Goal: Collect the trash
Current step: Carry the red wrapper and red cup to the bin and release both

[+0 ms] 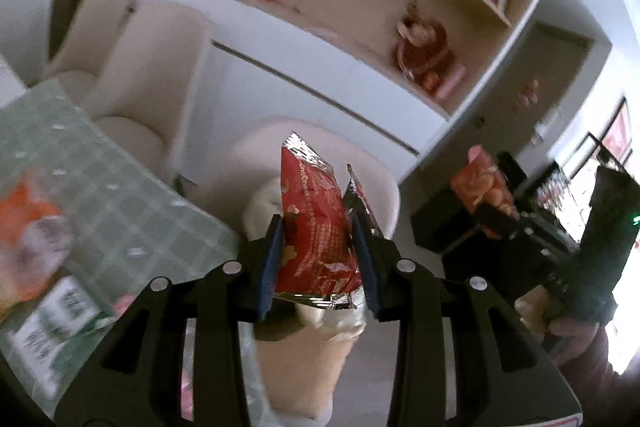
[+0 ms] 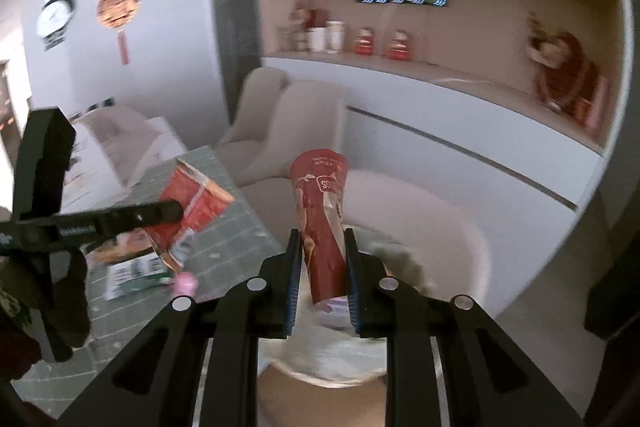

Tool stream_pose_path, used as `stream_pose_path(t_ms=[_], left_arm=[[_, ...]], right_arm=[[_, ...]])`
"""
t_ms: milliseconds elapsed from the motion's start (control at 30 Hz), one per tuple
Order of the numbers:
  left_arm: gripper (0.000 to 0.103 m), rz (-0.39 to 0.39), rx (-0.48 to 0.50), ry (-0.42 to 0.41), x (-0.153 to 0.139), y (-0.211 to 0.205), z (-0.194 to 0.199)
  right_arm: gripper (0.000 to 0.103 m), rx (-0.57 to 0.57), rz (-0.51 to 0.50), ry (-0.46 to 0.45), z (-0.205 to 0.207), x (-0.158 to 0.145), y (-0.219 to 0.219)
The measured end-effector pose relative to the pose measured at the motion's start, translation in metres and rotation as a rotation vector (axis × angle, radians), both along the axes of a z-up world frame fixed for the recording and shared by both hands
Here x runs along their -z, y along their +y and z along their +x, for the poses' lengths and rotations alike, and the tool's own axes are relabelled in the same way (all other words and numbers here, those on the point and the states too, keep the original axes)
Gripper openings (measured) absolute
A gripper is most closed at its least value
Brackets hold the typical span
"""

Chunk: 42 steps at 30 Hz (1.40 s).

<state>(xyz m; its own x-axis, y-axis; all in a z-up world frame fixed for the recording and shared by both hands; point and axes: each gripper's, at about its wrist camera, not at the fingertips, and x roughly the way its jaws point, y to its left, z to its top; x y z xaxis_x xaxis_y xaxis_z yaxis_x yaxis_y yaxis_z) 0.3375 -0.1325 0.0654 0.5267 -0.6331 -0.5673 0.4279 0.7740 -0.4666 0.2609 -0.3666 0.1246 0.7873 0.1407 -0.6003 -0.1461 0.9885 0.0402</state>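
My left gripper point(image 1: 318, 227) is shut on a red foil snack bag point(image 1: 316, 227) and holds it upright in the air, past the edge of the green checked table point(image 1: 120, 195). My right gripper point(image 2: 321, 239) is shut on a red snack wrapper point(image 2: 322, 211), also held upright in the air. The right gripper with its wrapper shows at the right of the left wrist view point(image 1: 484, 191). The left gripper with its bag shows at the left of the right wrist view point(image 2: 188, 207). More wrappers lie on the table: an orange one point(image 1: 28, 227) and a green-white one point(image 2: 136, 269).
Cream chairs point(image 2: 292, 115) stand beyond the table, one round one point(image 1: 320, 155) right below the grippers. White cabinets and shelves with red ornaments point(image 2: 396, 45) line the wall. A small pink object point(image 2: 185, 283) lies at the table edge.
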Motion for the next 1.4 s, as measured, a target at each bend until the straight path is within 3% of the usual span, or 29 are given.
stream_pose_path(t_ms=[200, 333, 500, 567, 900, 1200, 1400], left_arm=[[0.033, 0.079, 0.065, 0.102, 0.054, -0.076, 0.041], [0.034, 0.111, 0.07, 0.139, 0.079, -0.101, 0.064], [0.061, 0.082, 0.063, 0.177, 0.093, -0.108, 0.079], [0.066, 0.069, 0.052, 0.176, 0.091, -0.105, 0.081], [0.066, 0.074, -0.128, 0.076, 0.051, -0.038, 0.046], [0.066, 0.124, -0.26, 0.091, 0.045, 0.05, -0.01], [0.066, 0.15, -0.405, 0.154, 0.063, 0.114, -0.038]], right_arm=[[0.02, 0.069, 0.01, 0.034, 0.006, 0.023, -0.061], [0.02, 0.091, 0.031, 0.059, 0.017, 0.037, -0.086], [0.02, 0.081, 0.055, 0.087, 0.036, 0.053, -0.097], [0.02, 0.07, 0.062, 0.099, 0.044, 0.059, -0.095], [0.02, -0.049, 0.105, 0.181, 0.078, 0.099, -0.048], [0.02, -0.143, 0.05, 0.368, 0.128, 0.185, 0.003], [0.02, -0.13, 0.006, 0.451, 0.146, 0.217, 0.011]])
